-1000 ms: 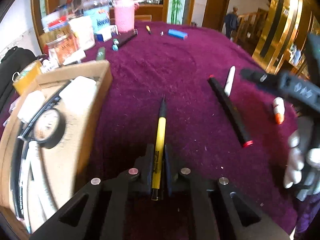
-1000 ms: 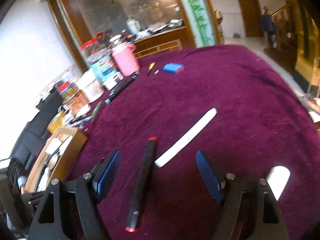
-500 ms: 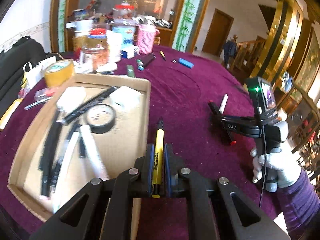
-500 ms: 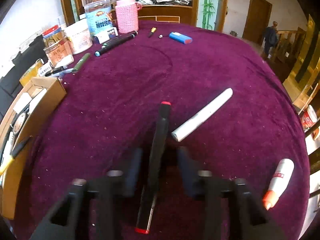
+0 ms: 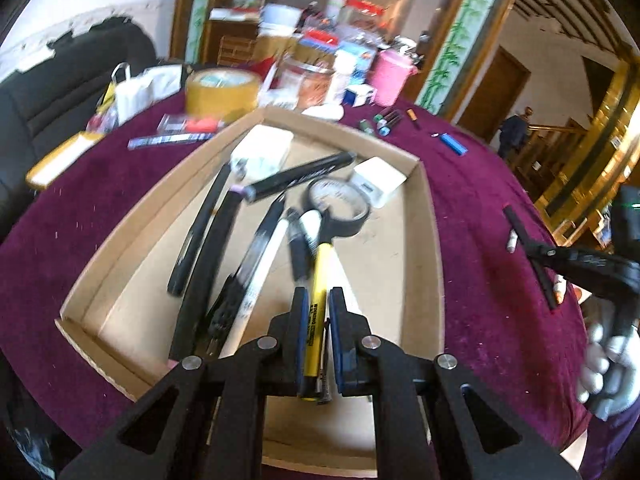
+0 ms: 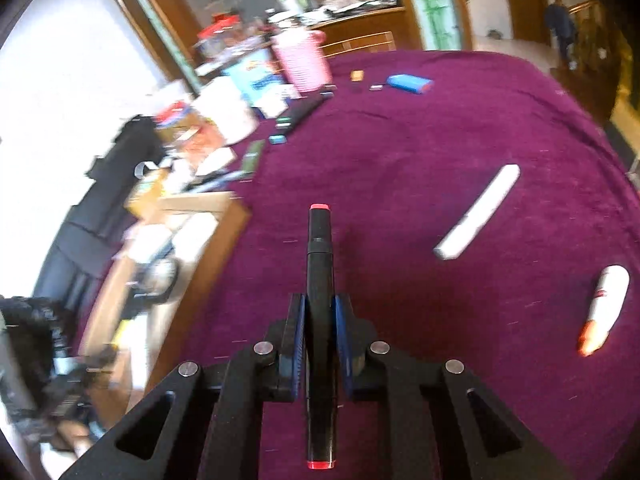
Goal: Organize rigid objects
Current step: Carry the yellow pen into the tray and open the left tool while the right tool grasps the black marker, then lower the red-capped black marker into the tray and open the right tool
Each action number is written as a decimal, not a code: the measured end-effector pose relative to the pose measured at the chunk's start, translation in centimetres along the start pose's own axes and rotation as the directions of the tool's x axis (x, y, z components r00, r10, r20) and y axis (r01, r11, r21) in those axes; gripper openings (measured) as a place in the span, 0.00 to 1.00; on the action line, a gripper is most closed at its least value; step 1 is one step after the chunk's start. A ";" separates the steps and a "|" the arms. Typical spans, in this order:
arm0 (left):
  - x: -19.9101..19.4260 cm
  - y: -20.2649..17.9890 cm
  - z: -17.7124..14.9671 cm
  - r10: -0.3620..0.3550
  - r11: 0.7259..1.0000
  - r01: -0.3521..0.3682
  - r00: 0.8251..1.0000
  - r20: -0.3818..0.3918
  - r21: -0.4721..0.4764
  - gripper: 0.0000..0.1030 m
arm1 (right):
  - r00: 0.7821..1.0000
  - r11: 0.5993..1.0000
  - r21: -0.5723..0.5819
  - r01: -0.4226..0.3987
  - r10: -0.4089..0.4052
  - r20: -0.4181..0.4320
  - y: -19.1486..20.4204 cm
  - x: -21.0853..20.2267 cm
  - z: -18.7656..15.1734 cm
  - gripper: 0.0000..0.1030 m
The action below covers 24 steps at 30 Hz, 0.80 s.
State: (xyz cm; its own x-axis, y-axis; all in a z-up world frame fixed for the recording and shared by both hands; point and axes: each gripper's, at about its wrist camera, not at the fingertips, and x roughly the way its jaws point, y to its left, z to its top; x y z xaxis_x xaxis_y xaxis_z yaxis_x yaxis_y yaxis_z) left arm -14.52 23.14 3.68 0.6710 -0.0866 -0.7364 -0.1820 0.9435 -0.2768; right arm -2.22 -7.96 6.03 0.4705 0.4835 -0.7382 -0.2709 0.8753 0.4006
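My left gripper (image 5: pixel 317 304) is shut on a yellow pen (image 5: pixel 316 300) and holds it above the open cardboard box (image 5: pixel 434 264). The box holds several black markers, a white pen and a roll of black tape (image 5: pixel 340 210). My right gripper (image 6: pixel 319 312) is shut on a black marker with red ends (image 6: pixel 319 280), held above the purple tablecloth. The right gripper with its marker also shows at the right of the left wrist view (image 5: pixel 560 258). The box shows blurred at the left of the right wrist view (image 6: pixel 172 264).
A white stick (image 6: pixel 478 212) and a white tube with an orange cap (image 6: pixel 604 304) lie on the cloth at the right. A blue case (image 6: pixel 410 83), a pink cup (image 6: pixel 304 58), jars and boxes crowd the far edge. A tape roll (image 5: pixel 222 94) stands behind the box.
My left gripper has carried the yellow pen left, from over the cloth to over the box. My right gripper has shut on the black marker and lifted it off the cloth.
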 end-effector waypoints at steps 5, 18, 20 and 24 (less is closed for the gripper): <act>2.0 -0.3 -0.7 -0.031 1.000 0.030 0.995 -0.091 -0.009 0.10 | 0.984 0.985 0.039 -0.168 0.170 -0.055 4.1 0.8 -0.1 0.16; 0.3 0.0 -0.6 -0.115 0.993 0.114 0.993 -0.029 -0.035 0.33 | 0.950 0.964 0.112 -0.241 0.258 -0.178 11.9 7.5 -1.4 0.16; -0.3 1.1 -0.3 -0.090 0.994 0.089 0.996 -0.006 -0.065 0.42 | 0.954 0.969 0.113 -0.222 0.239 -0.178 12.2 7.9 -1.4 0.16; -1.8 2.8 0.1 -0.068 0.992 0.073 0.996 0.050 -0.106 0.55 | 0.967 0.978 0.126 -0.166 0.186 -0.176 12.5 8.7 -1.9 0.17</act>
State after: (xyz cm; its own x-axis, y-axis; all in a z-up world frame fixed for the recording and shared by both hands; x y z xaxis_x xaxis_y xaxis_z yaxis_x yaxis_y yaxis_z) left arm -16.16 25.99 4.27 0.7168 -0.1345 -0.6842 -0.2079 0.8953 -0.3939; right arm -3.06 7.15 3.58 0.2561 0.6284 -0.7345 -0.2373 0.7775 0.5824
